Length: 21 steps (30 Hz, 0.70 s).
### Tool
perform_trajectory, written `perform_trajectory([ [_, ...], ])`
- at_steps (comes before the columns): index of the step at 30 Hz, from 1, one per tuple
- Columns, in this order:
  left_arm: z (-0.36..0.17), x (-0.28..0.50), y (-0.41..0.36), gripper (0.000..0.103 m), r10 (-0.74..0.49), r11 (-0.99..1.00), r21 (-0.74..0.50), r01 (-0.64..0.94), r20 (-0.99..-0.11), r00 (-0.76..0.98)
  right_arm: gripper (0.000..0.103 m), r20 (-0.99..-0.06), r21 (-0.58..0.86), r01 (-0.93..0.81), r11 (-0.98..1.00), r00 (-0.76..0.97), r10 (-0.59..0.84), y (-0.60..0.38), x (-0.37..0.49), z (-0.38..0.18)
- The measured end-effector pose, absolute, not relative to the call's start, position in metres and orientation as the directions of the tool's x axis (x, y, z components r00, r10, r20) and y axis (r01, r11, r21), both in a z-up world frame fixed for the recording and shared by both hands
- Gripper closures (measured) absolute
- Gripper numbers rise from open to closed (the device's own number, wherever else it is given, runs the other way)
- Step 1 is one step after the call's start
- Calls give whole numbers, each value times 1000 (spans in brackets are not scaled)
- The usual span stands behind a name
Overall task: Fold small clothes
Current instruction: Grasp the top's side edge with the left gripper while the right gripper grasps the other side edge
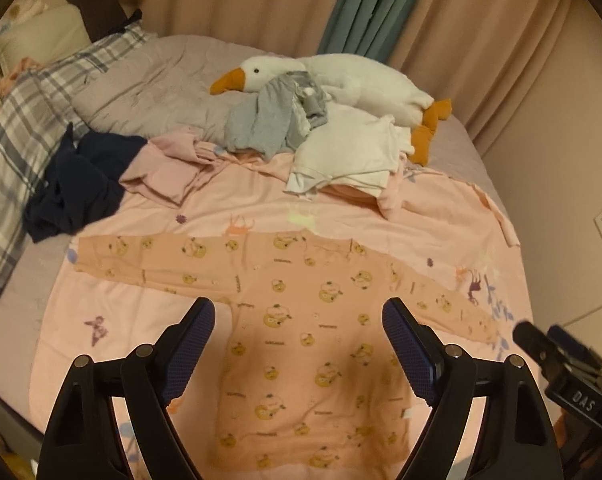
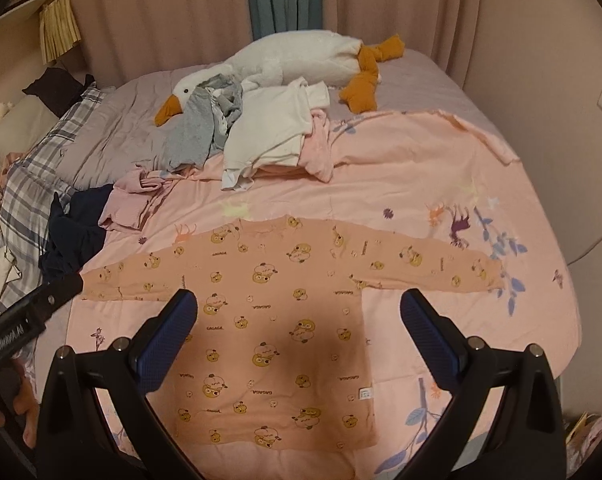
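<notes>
The orange printed shirt (image 1: 301, 344) lies flat, sleeves spread, at lower centre of the frame on the pink sheet (image 1: 441, 216). Left tool (image 1: 299, 312) and right tool (image 2: 299, 304) both gape, seemingly above it, gripping nothing. Unfolded clothes (image 1: 301, 136) are heaped at upper centre.

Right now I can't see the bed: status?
Left gripper open, right gripper open, both empty. Shirt spread flat, sleeves out, unfolded. Clothes pile behind it, not touching.
</notes>
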<state>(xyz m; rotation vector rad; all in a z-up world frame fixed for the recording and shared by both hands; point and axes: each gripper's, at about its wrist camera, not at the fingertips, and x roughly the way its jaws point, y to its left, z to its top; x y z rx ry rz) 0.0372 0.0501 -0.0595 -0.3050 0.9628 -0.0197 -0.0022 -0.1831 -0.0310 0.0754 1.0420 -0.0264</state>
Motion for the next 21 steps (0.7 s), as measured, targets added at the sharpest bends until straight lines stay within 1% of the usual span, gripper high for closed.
perform_trajectory([
  [3,-92,50,54,17,-165,957,-266,-115,-827,537,2,-872,131,85,988,484,74,-209,2,-58],
  [5,-126,62,58,17,-192,949,-288,-125,-848,494,2,-872,187,117,975,478,109,-232,7,-79],
  [6,-149,69,60,21,-205,944,-300,-138,-859,469,2,-875,215,140,966,468,127,-248,11,-92],
  [7,-171,76,62,30,-199,943,-292,-160,-878,436,4,-881,240,177,955,454,137,-263,16,-103],
  [9,-206,86,64,36,-205,937,-293,-188,-900,384,6,-869,303,231,925,464,169,-298,19,-123],
  [10,-233,93,66,39,-227,932,-307,-195,-910,347,6,-868,316,257,913,467,169,-314,21,-133],
  [12,-263,99,68,46,-265,922,-334,-194,-913,311,6,-872,296,305,905,473,126,-340,21,-150],
  [14,-300,105,76,48,-284,907,-345,-242,-925,254,7,-882,263,349,900,464,78,-365,20,-169],
  [15,-310,107,79,48,-298,898,-355,-261,-925,234,7,-890,257,376,890,451,67,-378,19,-179],
  [16,-321,109,85,48,-342,871,-401,-283,-910,235,8,-888,275,389,879,452,78,-392,18,-188],
  [17,-325,110,87,48,-365,857,-428,-286,-897,248,10,-888,294,405,866,452,90,-405,18,-197],
  [20,-341,119,89,49,-469,804,-525,-281,-849,243,11,-898,334,488,807,426,114,-441,23,-223],
  [21,-347,123,89,58,-471,802,-522,-289,-851,230,12,-893,357,508,784,431,127,-451,23,-229],
])
